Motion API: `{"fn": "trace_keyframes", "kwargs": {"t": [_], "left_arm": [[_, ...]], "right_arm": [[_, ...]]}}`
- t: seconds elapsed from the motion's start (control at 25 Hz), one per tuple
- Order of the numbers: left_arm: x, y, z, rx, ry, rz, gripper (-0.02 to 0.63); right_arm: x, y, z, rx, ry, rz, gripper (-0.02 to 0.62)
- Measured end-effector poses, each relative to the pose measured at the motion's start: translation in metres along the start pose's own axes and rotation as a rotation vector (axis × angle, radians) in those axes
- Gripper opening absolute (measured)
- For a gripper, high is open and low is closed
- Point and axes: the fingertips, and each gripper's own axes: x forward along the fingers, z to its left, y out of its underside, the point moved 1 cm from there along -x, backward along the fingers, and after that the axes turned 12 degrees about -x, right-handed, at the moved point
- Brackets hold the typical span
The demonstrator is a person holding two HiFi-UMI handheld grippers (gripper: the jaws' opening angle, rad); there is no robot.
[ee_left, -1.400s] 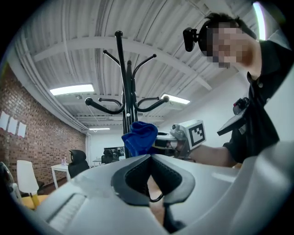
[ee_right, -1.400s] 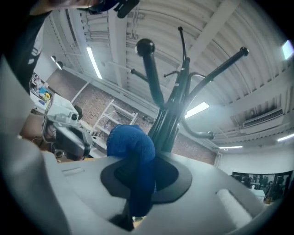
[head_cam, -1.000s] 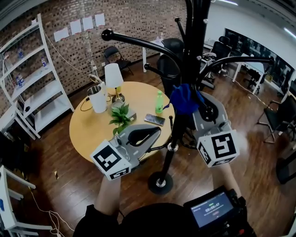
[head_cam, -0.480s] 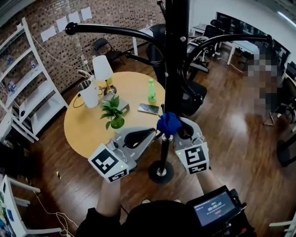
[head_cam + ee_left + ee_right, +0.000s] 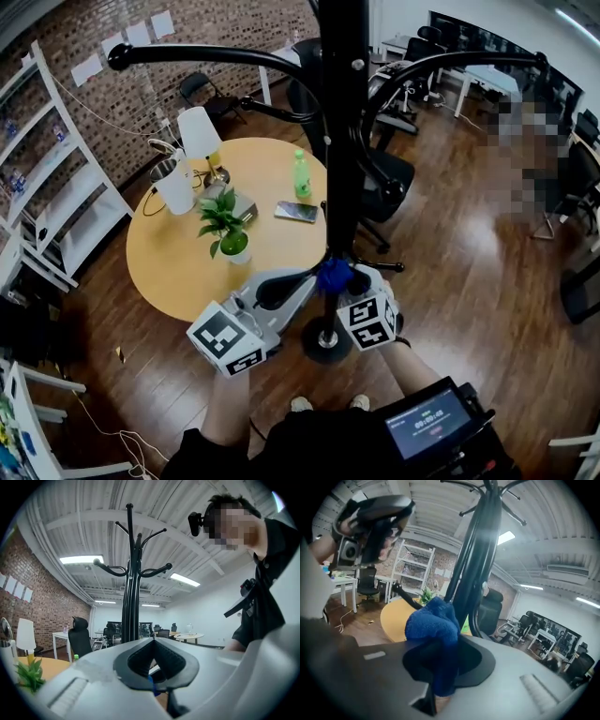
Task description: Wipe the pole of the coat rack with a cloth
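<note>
A blue cloth (image 5: 432, 623) is held bunched between the fingers (image 5: 472, 663) of the right gripper (image 5: 349, 281), which are closed on it. The greater part of the cloth is seen bulging out above the fingertips, and a strip of it is pinched down between them. The bunched part is pressed against the black pole (image 5: 344, 141) of the coat rack, low on the pole and a little above the round base (image 5: 323, 339).

The left gripper (image 5: 298, 279) is held just beside the pole on the other side, near the cloth. Its fingers (image 5: 139, 663) are brought together at the tips, and nothing is held between them.

Behind the left gripper a round wooden bench (image 5: 173, 267) is seen. On it are set a small potted plant (image 5: 225, 223), a phone (image 5: 295, 211), a green bottle (image 5: 302, 174), a white lamp (image 5: 198, 137) and a white jug (image 5: 174, 186).
</note>
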Motion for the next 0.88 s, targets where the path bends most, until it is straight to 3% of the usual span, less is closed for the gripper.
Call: {"fn": "trace_keyframes", "kwargs": {"t": [0.24,0.36,0.64,0.88], "left_arm": [[-0.008,0.002,0.003,-0.009,-0.011,0.004,0.000],[-0.008,0.001,0.004,-0.001,-0.013,0.004,0.000],[-0.001,-0.010,0.017,0.027,-0.007,-0.013,0.000],[0.007,-0.028,0.019,0.072,0.015,-0.041,0.000]], "right_arm": [[0.003,0.007,0.003,0.022,-0.018,0.020,0.049],[-0.006,-0.004,-0.004,0.039,-0.006,-0.024,0.049],[-0.038,-0.076,-0.044,0.086,0.047,-0.214,0.049],[-0.080,-0.151,-0.084,0.010,0.150,-0.448,0.049]]}}
